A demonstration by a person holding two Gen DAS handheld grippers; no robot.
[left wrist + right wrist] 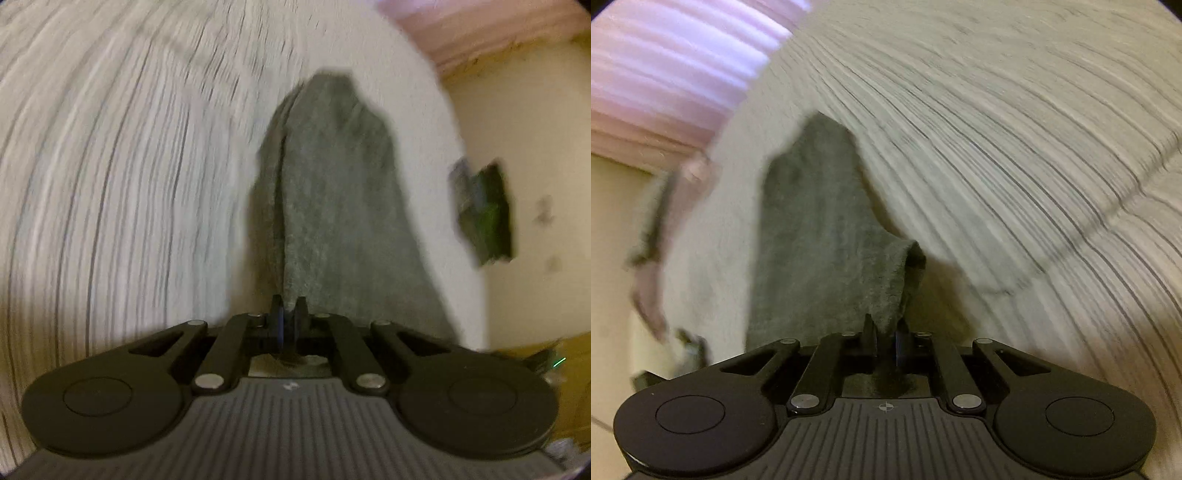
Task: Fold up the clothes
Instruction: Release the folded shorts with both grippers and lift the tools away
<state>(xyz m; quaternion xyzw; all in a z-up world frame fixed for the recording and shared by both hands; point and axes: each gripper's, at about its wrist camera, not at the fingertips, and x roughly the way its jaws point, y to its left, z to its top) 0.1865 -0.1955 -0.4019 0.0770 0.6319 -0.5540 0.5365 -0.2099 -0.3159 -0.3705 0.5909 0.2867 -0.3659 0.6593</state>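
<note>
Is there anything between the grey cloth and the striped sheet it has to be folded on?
Nothing visible. Both the left gripper and right gripper pinch the grey cloth, which hangs over bare striped sheet.

Ahead of the left gripper (290,308) the grey garment (332,206) filled the middle of the view, pinched between closed jaws, so no straight passage lay there. To its left the striped bedcover (110,166) lay broad and unobstructed. To its right the cover ended near a pale wall (535,129), where a dark, blurred object (484,210) stood in the way. Before the right gripper (886,330), also clamped on the garment (820,236), a raised fold of the bedcover (1015,273) lay close on the right; beyond it the cover (997,110) lay open. On the left a blurred shape (657,221) crowded the edge.
</note>
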